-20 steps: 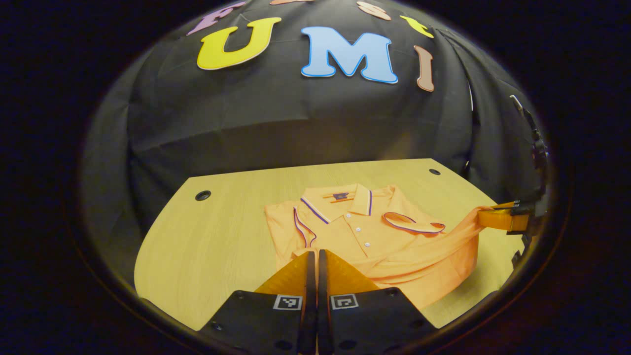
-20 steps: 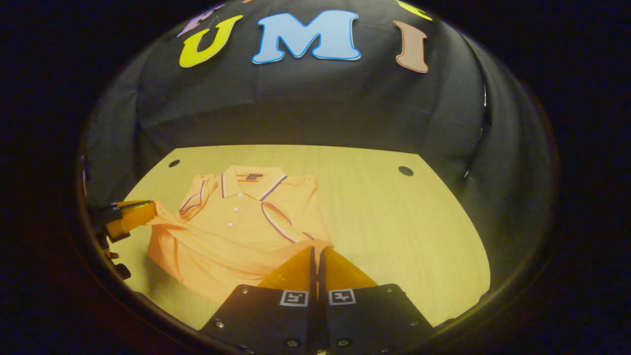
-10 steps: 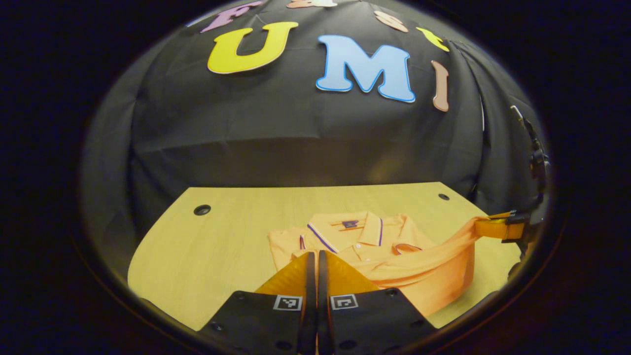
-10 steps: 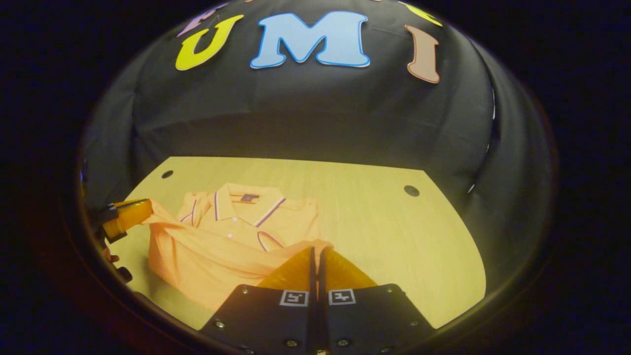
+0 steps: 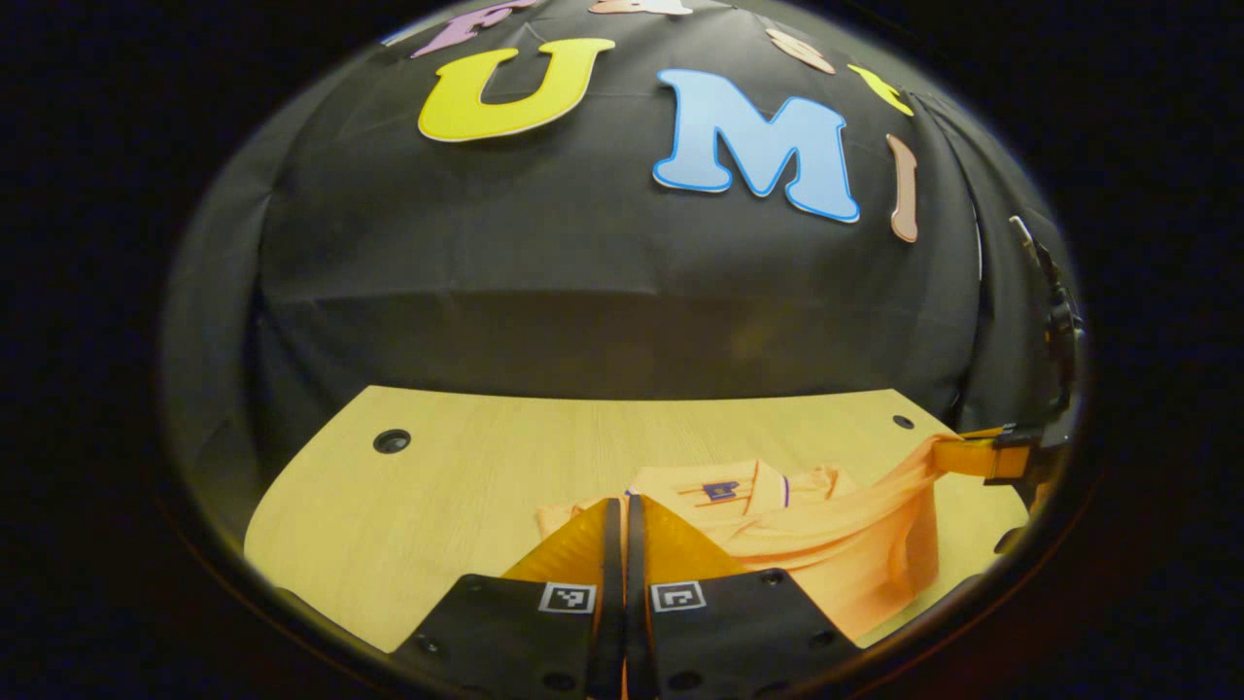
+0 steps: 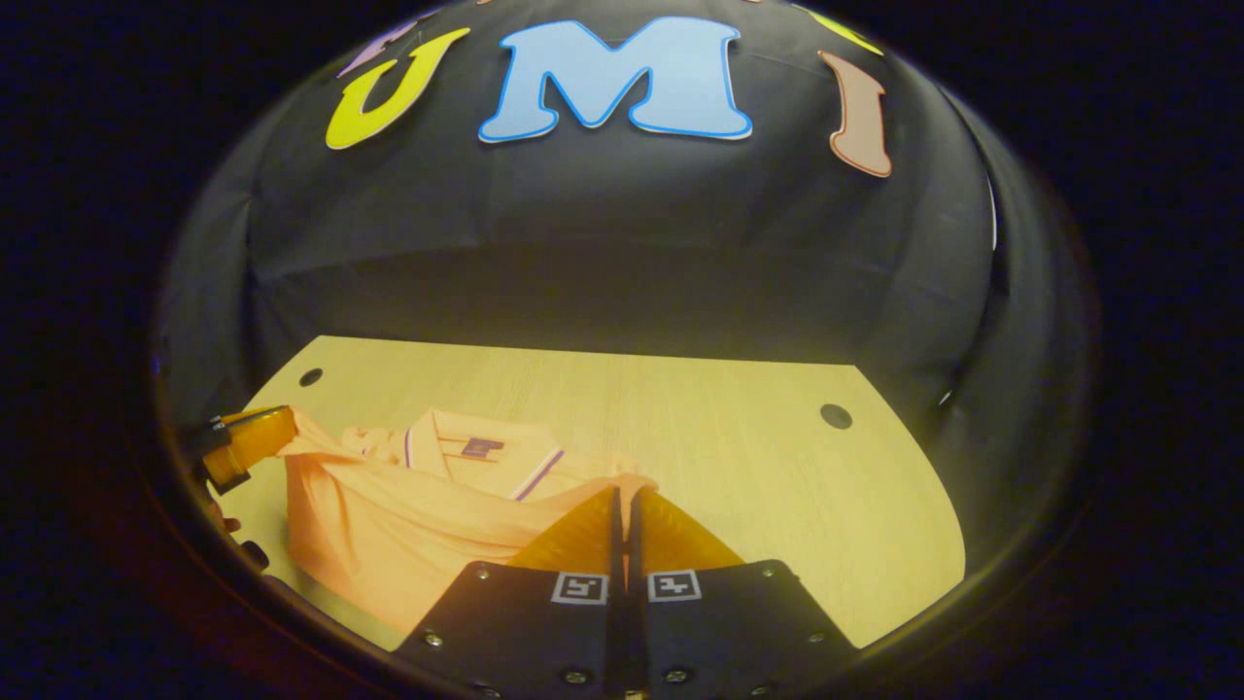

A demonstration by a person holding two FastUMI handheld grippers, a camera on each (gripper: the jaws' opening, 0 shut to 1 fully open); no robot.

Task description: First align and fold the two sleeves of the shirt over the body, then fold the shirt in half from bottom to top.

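Black claw [image 6: 622,506] bodies, square coded markers, apparently screws.

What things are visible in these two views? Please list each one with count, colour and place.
shirt: one, orange with striped collar trim, on the table, its bottom hem lifted toward the collar.
table: one, light wood, in front of the booth wall.
holes in the table: two seen per view, dark, near the far corners.
booth wall: one, black cloth, behind the table.
left tool: one, shut on the shirt, at one hem corner.
right tool: one, shut on the shirt, at the other hem corner.
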